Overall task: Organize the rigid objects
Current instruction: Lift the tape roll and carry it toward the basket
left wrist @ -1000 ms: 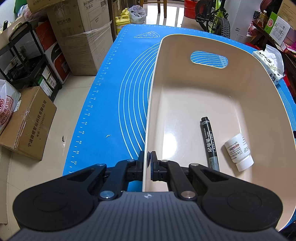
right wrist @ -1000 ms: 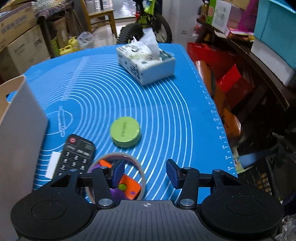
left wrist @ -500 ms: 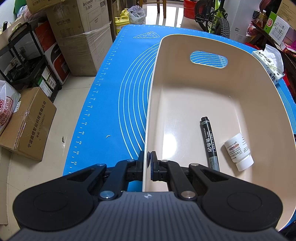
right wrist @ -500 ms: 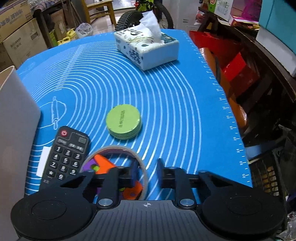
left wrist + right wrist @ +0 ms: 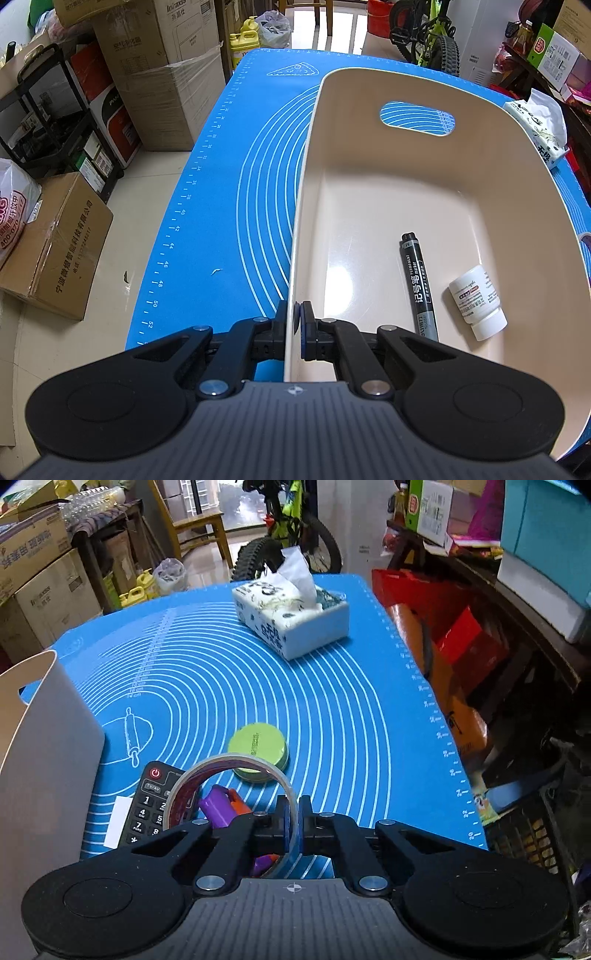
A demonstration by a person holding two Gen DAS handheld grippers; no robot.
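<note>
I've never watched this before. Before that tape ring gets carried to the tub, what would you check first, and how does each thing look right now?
1. Right gripper shut on tape roll: ok.
2. Roll lifted off the mat: ok, it looks raised and tilted.
3. Left gripper clamped on bin wall: ok.
4. Free floor space in bin beside marker and pill bottle: ok.
5. Purple-orange toy free of the ring: cannot tell.

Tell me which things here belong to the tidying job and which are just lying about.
Job:
- beige bin, left tongs clamped on its wall
- marker, pill bottle inside it
- tape roll in right tongs
- remote, green tin, purple-orange toy

Lying about:
- tissue pack
- blue mat
</note>
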